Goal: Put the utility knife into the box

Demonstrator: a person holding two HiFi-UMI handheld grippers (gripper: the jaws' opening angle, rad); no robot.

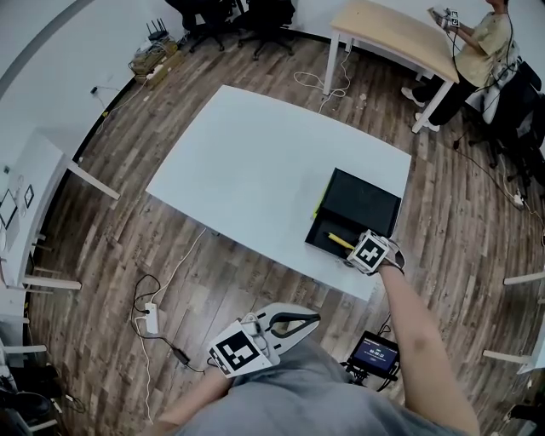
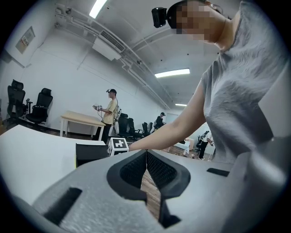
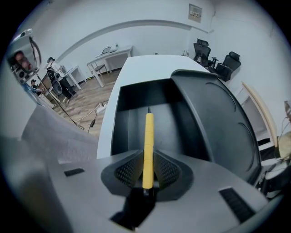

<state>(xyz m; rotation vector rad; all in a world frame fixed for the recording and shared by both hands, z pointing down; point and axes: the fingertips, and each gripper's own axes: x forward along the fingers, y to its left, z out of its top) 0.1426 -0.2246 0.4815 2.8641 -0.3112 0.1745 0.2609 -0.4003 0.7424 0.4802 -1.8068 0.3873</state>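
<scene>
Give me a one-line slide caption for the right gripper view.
Right gripper holds the yellow utility knife over the open black box.

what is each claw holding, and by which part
Right claw grips the yellow utility knife by its rear end, over the box. Left claw is shut, empty.

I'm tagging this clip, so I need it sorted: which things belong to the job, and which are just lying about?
Job: utility knife, clamped in the right gripper; open box; white table.
Lying about: power strip, wooden table, office chairs, small screen.
</scene>
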